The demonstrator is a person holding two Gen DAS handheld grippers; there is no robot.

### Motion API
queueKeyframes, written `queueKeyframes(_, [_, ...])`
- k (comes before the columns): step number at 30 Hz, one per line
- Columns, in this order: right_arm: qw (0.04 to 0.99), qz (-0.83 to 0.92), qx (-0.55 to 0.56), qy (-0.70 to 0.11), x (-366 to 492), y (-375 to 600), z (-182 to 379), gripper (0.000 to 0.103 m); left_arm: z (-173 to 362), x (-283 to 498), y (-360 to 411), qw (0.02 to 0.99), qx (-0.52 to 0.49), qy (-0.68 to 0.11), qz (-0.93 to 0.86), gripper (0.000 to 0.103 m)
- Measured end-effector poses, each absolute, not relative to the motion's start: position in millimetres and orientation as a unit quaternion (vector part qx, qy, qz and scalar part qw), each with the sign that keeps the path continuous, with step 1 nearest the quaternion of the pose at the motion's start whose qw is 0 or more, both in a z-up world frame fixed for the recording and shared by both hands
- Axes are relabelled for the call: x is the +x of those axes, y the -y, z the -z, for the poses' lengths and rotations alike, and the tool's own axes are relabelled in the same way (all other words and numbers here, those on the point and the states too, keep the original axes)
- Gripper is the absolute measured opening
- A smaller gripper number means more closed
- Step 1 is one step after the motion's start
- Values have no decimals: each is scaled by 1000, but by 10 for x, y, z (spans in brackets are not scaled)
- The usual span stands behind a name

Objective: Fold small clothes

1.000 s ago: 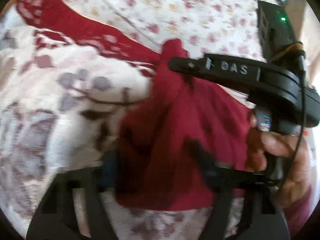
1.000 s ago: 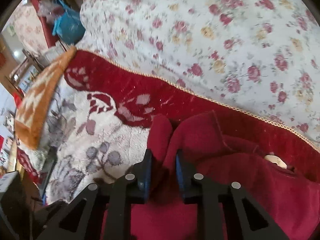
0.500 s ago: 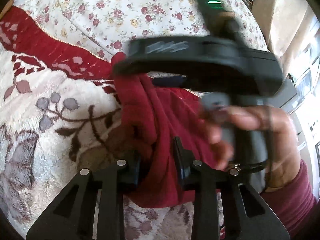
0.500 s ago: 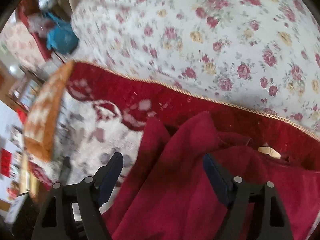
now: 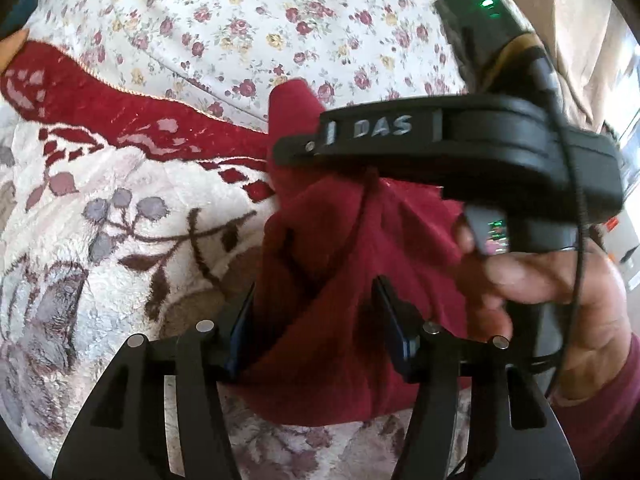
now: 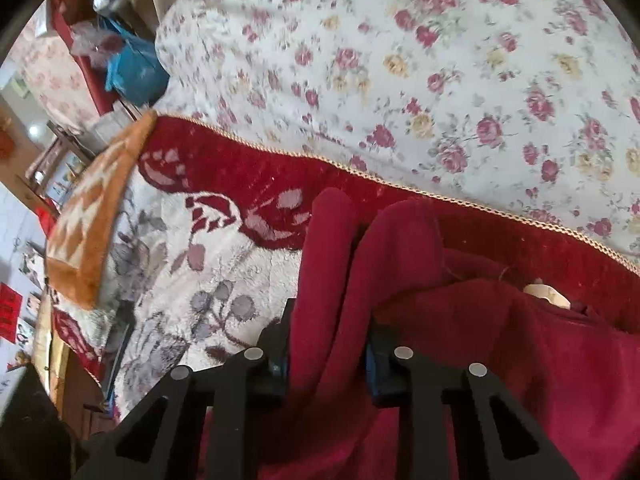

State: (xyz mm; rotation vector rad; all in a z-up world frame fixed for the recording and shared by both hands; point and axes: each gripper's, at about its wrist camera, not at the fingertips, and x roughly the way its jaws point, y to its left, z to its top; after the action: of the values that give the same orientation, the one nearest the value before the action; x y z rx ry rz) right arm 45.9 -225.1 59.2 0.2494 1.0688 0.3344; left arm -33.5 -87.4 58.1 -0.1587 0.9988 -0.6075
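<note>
Garment: small dark-red fleece garment [image 5: 340, 280], soft and crumpled, bunched into vertical folds, on plush cream blanket with red border [image 5: 100, 220], near flowered white bedsheet [image 6: 400, 60].
Left gripper [image 5: 316, 316]: jaws have just been opening after a tighter squeeze; cloth fills the gap, pads press its folds.
Right gripper [image 6: 328, 340]: jaws have just closed from wide apart, now clamped on a fold.
Right hand [image 5: 560, 280]: sharp now, blurred half a second ago.

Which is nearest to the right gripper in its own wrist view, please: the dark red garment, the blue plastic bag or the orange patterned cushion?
1. Dark red garment, between the fingers.
2. Orange patterned cushion, left.
3. Blue plastic bag, upper left.
</note>
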Motion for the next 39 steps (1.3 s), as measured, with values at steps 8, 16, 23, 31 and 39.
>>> queueKeyframes(8, [848,-175,187,-465,150,2907,-916,21,-1086,-646,1343,815,-80,-443,365,26])
queueKeyframes(16, [863,-131,224,-435,-470,4052,-1198,20,-1237,-1010,2503,780,-17,-442,441,25])
queueKeyframes(23, [844,-54,274,-457,-771,4833,-638,19,-734,-1155,3225,754,34,-488,437,25])
queueKeyframes(31, [818,-41,333,-466,-890,5051,-432,43,-924,-1154,2948,729,27,-502,465,42])
queueKeyframes(39, [835,-59,280,-470,-1404,4601,-763,57,-770,-924,2253,810,76,-475,334,42])
